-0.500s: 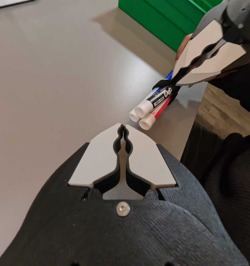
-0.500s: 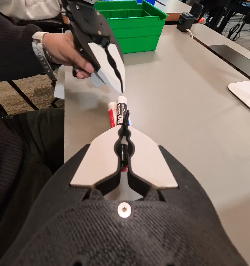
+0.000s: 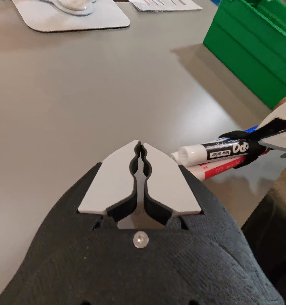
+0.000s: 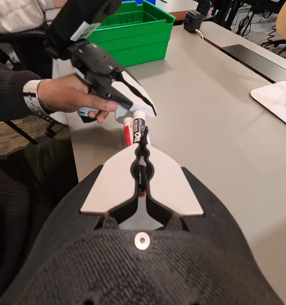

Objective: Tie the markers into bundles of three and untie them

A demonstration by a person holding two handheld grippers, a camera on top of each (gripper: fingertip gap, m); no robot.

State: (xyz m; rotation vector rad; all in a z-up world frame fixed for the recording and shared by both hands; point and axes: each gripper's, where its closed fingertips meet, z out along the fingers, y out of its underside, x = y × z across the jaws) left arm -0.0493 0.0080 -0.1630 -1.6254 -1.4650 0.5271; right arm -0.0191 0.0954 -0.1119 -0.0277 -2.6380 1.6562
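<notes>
Three dry-erase markers are bundled by a black strap (image 3: 254, 148): a black one (image 3: 221, 152), a red one (image 3: 221, 168) and a blue one (image 3: 252, 128), mostly hidden. They hang just above the grey table (image 3: 106, 99). My right gripper (image 4: 143, 145) is shut on the strap (image 4: 144, 137), with the black marker (image 4: 139, 127) and the red marker (image 4: 128, 133) pointing away from it. My left gripper (image 3: 141, 143) is shut and empty, its tips just left of the markers' white ends. In the right wrist view it (image 4: 153, 112) sits right above those ends, held by a hand.
A green bin (image 4: 134, 38) stands at the table's far side, also in the left wrist view (image 3: 254, 49). A white mat (image 3: 73, 21) and papers (image 3: 163, 5) lie farther off. A black charger (image 4: 192, 23) sits behind. The table edge (image 4: 71, 148) runs close to the markers. Left tips to right tips: about 11 cm.
My left gripper has swung left and come down beside the markers' white ends, which now lie to its right. My right gripper still holds the strap.
</notes>
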